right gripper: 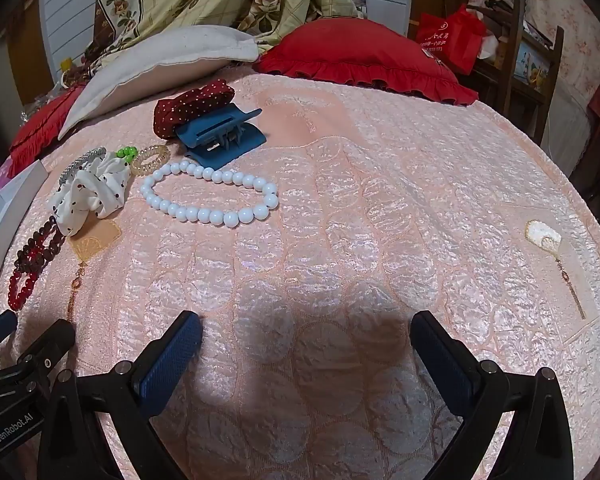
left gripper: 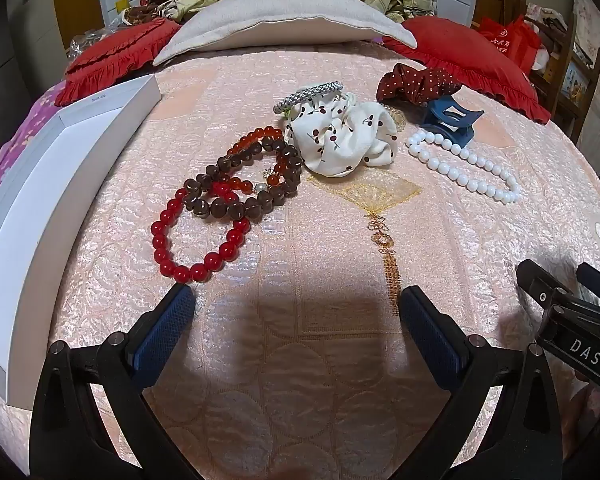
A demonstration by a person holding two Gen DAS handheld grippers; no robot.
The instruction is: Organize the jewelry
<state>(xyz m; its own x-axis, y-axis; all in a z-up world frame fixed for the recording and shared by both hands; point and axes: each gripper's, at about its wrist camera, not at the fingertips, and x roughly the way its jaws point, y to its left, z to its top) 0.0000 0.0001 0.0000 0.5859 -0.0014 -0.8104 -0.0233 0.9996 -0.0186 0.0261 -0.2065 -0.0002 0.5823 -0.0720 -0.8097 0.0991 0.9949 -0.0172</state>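
Note:
Jewelry lies on a pink quilted bedspread [left gripper: 300,380]. A red bead bracelet [left gripper: 192,248], a brown bead bracelet [left gripper: 240,184] and an orange bead bracelet [left gripper: 256,140] overlap just ahead of my left gripper [left gripper: 296,300], which is open and empty. A white cherry-print scrunchie [left gripper: 340,136], a silver bangle [left gripper: 308,94], a dark red dotted scrunchie [left gripper: 416,80], a blue hair claw [left gripper: 448,120] and a white bead bracelet [left gripper: 464,168] lie farther off. My right gripper [right gripper: 306,328] is open and empty, well short of the white bead bracelet [right gripper: 208,196] and blue claw [right gripper: 220,134].
An open white box [left gripper: 40,208] lies along the left side of the bed. Red frilled pillows [left gripper: 472,56] and a beige pillow [left gripper: 284,24] line the far edge. A coiled amber hair tie [right gripper: 150,160] and green beads [right gripper: 126,153] lie by the scrunchie. The right gripper's body shows in the left view [left gripper: 572,320].

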